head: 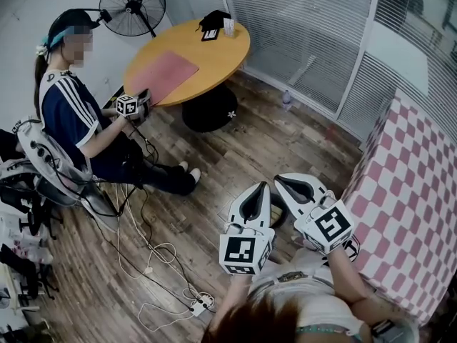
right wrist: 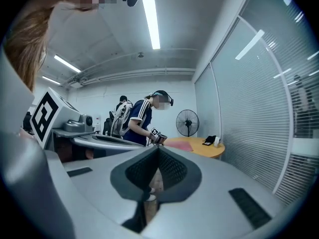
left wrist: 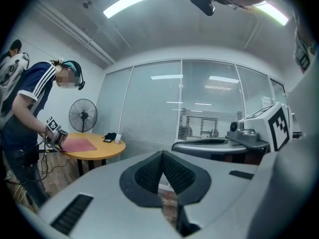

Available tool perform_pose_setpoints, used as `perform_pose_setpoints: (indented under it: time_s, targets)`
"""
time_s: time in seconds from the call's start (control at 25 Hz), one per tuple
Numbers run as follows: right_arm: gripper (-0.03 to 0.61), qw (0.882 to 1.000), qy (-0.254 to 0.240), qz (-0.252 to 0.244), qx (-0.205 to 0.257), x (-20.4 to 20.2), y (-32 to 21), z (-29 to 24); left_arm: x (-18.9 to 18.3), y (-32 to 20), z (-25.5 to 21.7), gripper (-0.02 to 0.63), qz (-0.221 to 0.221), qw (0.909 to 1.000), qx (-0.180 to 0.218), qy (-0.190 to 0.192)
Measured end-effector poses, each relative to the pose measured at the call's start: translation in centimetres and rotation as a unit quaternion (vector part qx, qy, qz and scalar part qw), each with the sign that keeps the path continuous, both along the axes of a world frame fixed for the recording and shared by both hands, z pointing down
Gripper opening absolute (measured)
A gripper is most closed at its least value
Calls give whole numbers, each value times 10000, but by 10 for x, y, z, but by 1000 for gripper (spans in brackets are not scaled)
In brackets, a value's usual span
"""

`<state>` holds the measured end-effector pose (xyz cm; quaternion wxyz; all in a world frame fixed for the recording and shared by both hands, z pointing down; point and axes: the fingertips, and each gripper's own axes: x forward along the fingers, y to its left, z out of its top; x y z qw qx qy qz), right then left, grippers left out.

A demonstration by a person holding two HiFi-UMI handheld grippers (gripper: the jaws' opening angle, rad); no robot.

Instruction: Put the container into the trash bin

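Observation:
No container and no trash bin shows in any view. In the head view my left gripper (head: 261, 186) and right gripper (head: 280, 179) are side by side over the wooden floor, in front of my body, both pointing away from me. The left gripper (left wrist: 162, 154) is shut in its own view, pads meeting with nothing between them. My right gripper (right wrist: 158, 149) is likewise shut and empty. Each gripper view shows the other gripper alongside.
A round wooden table (head: 221, 59) stands ahead with a pink mat (head: 168, 73), a black object (head: 213, 21) and a small white item (head: 229, 26). A seated person (head: 75, 113) holds another gripper (head: 132, 106). A checked tablecloth (head: 410, 191) lies right; cables (head: 153, 263) and a fan (head: 133, 6) left.

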<state>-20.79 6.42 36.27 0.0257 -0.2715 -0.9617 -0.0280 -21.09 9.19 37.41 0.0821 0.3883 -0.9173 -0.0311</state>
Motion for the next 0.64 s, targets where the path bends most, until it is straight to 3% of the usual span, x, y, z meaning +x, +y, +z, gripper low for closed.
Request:
perform_pose_setpoints:
  time_s: [0.64]
  targets:
    - [-6, 9998, 87, -25, 153, 11, 4, 6, 9, 3, 3, 5, -6, 10000, 25, 25]
